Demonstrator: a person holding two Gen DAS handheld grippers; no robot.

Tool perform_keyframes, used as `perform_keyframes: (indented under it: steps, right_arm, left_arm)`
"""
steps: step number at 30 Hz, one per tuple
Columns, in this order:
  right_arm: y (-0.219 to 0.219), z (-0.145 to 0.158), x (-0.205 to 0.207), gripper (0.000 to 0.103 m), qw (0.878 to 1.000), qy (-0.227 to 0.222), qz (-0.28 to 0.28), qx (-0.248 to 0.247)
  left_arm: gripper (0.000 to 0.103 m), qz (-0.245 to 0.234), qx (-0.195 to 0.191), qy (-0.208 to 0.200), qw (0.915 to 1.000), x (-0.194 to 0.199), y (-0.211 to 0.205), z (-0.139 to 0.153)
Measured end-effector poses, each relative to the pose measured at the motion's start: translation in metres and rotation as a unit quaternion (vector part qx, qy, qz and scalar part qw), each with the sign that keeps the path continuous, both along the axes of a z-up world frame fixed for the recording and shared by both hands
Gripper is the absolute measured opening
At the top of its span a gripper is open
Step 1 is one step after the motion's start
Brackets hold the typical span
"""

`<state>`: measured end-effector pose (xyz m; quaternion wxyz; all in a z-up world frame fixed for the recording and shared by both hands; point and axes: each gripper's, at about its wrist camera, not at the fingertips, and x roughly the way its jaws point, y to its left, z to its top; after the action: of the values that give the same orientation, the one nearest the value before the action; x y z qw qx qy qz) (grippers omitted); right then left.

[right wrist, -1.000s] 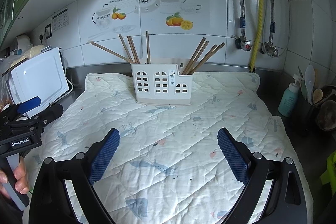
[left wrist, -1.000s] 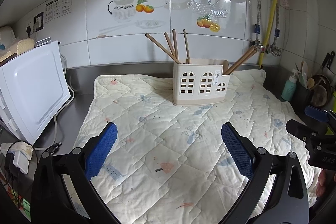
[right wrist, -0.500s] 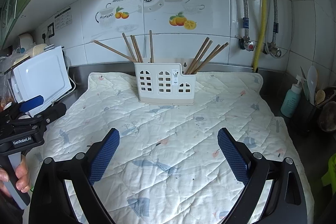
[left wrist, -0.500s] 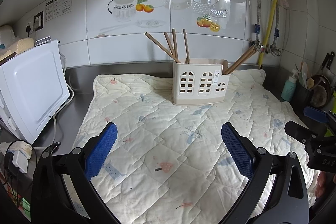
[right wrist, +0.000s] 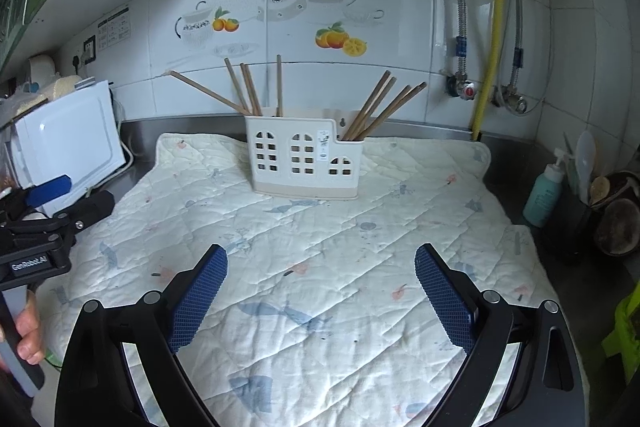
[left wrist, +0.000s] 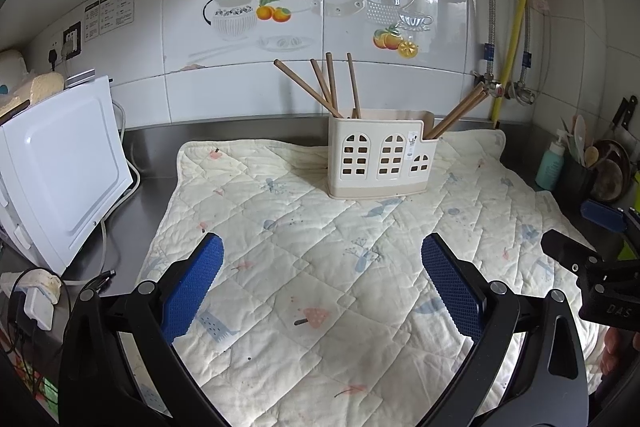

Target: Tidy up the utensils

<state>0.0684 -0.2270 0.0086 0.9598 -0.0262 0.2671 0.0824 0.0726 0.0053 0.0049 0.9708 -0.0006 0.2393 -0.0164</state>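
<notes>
Little has shifted since earlier. Both the left gripper [left wrist: 322, 275] and right gripper [right wrist: 320, 287] are held wide open and empty, well short of the cream plastic windowed holder [right wrist: 304, 157]. Its splayed brown wooden chopsticks [right wrist: 372, 107] could be knocked askew, or the holder tipped, by a careless reach.

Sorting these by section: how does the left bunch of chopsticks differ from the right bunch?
The left bunch stands in the holder's tall section and fans widely, one stick nearly upright; the right bunch sits in the low section, all leaning right together. Both look like plain brown wood.
</notes>
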Motion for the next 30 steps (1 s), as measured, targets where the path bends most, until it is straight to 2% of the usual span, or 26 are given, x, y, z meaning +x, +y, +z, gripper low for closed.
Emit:
perform_keyframes:
  steps: [30]
  right_arm:
    - [-0.0031,-0.0015,-0.0001,0.092,1.000,-0.002,-0.011,-0.013]
  left_arm:
    - [0.098,0.007,0.006,-0.003,0.9999,0.0012,0.0024,-0.0029]
